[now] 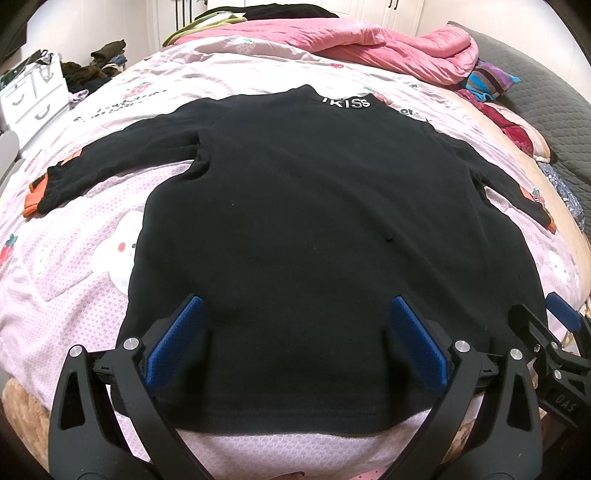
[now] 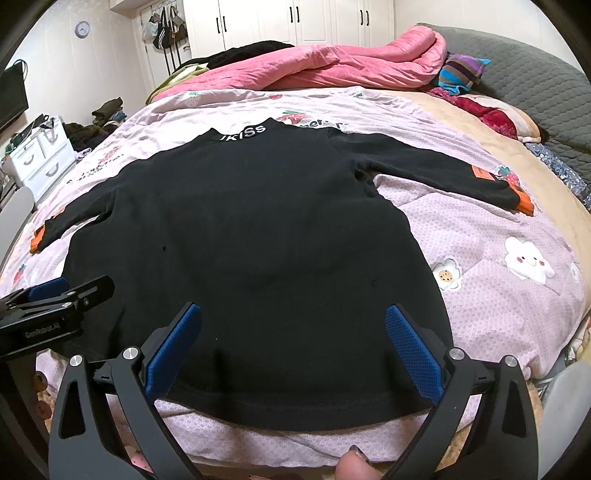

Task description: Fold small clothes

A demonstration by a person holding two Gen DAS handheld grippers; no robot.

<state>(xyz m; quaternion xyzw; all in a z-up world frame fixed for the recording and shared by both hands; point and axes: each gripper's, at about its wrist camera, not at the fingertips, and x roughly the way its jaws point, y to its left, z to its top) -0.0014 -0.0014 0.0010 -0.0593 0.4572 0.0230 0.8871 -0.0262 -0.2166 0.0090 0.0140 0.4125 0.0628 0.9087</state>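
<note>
Both grippers w/ jaws spread wide, nothing held. Left gripper (image 1: pixel 293 332) hangs over the hem area of the black sweater (image 1: pixel 314 229); its blue pads (image 1: pixel 173 339) sit above the fabric near the bottom edge, contact w/ cloth can't be judged. Right gripper (image 2: pixel 291 338) same pose over the hem, jaws released, pads (image 2: pixel 413 350) apart by most of the hem's width.

Sweater lies flat on the bed, over a pink printed quilt (image 1: pixel 74 266), hem toward the near edge of the bed, collar w/ white lettering (image 1: pixel 347 102) toward the far side, both sleeves out to the sides w/ orange cuffs (image 1: pixel 33 197).

Left view only: the right gripper seen side-on at the sweater's near right corner. Right view only: the left gripper (image 2: pixel 55 299) side-on by the near left corner of the sweater, a fingertip (image 2: pixel 354 469) at the bottom of frame, a wall clock (image 2: pixel 82 28), wardrobe doors (image 2: pixel 295 22), hanging bags. Both views: rumpled pink duvet (image 2: pixel 332 62) along the far edge of the bed, white drawer unit (image 2: pixel 40 158) off the bed's left side.
</note>
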